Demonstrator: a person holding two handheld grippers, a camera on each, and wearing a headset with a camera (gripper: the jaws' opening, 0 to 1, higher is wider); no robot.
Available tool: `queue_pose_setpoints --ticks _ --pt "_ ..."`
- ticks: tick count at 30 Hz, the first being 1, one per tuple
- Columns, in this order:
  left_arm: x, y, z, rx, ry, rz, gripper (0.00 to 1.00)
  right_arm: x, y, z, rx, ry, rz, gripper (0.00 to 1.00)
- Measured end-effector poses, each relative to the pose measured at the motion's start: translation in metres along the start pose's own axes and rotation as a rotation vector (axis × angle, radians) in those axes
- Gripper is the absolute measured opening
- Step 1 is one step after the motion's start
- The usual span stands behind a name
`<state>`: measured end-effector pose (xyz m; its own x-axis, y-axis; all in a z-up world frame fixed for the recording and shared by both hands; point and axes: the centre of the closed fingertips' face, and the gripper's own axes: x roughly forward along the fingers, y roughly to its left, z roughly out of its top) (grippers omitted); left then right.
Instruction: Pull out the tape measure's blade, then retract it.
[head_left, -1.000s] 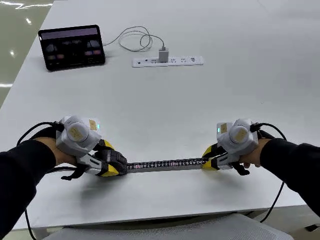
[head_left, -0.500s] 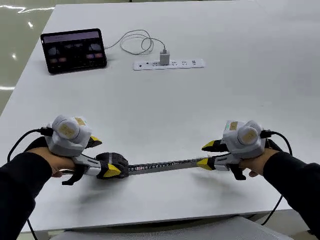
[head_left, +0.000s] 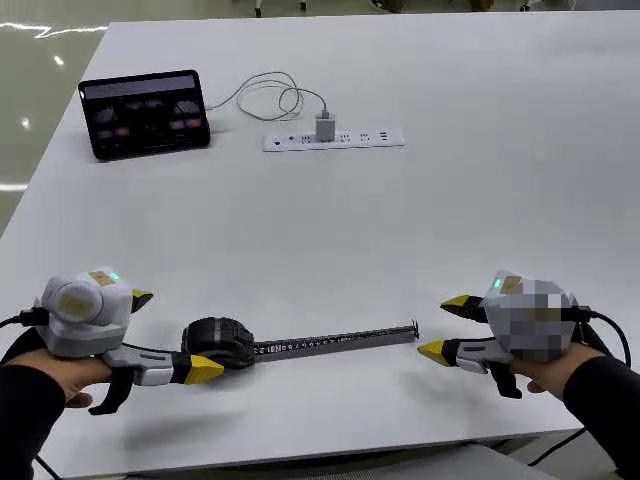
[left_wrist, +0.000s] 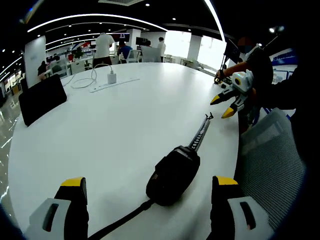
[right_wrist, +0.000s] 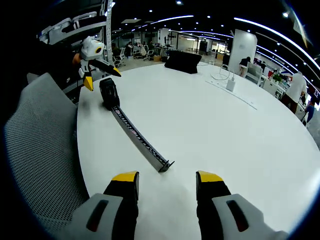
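Colours: tape measure case (head_left: 218, 341) black; blade (head_left: 335, 342) dark grey with pale graduation marks. left gripper (head_left: 175, 332) and right gripper (head_left: 443, 326): pale grey bodies, black fingers (head_left: 200, 369) tipped yellow. worktop (head_left: 400, 220) plain white. tablet (head_left: 146, 113) black. power strip (head_left: 335, 139) white.

My left tool (head_left: 172, 332) sits in my left hand (head_left: 60, 375), jaws spread wide, tips pointing right toward the other tool. My right tool (head_left: 443, 325), held in my right hand (head_left: 545, 372), points left, its jaws also apart. My left forearm (head_left: 20, 420) and right forearm (head_left: 612, 405), dark-sleeved, enter from the bottom corners, well apart.
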<state>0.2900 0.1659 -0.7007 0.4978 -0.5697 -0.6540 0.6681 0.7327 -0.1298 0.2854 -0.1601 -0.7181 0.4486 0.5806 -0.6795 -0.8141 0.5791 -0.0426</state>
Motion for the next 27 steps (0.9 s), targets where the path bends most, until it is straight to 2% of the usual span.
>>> queue_pose_setpoints --ticks 3,8,11,21,27 --pt "-0.006 -0.002 -0.003 -0.025 -0.022 -0.002 1.00 -0.006 0.003 -0.004 0.043 -0.010 0.000 0.44" --pt "-0.014 0.000 -0.006 -0.053 -0.063 0.044 1.00 -0.018 0.005 -0.007 0.061 -0.022 -0.015 0.46" --pt "-0.018 -0.002 -0.007 -0.095 -0.091 0.057 1.00 -0.024 0.004 -0.011 0.075 -0.025 -0.030 0.48" --pt "-0.031 -0.011 -0.014 -0.119 -0.105 0.076 1.00 -0.036 0.013 -0.023 0.099 -0.007 -0.048 0.59" --pt "-0.039 -0.015 -0.019 -0.133 -0.108 0.079 1.00 -0.044 0.013 -0.026 0.118 -0.012 -0.059 0.64"
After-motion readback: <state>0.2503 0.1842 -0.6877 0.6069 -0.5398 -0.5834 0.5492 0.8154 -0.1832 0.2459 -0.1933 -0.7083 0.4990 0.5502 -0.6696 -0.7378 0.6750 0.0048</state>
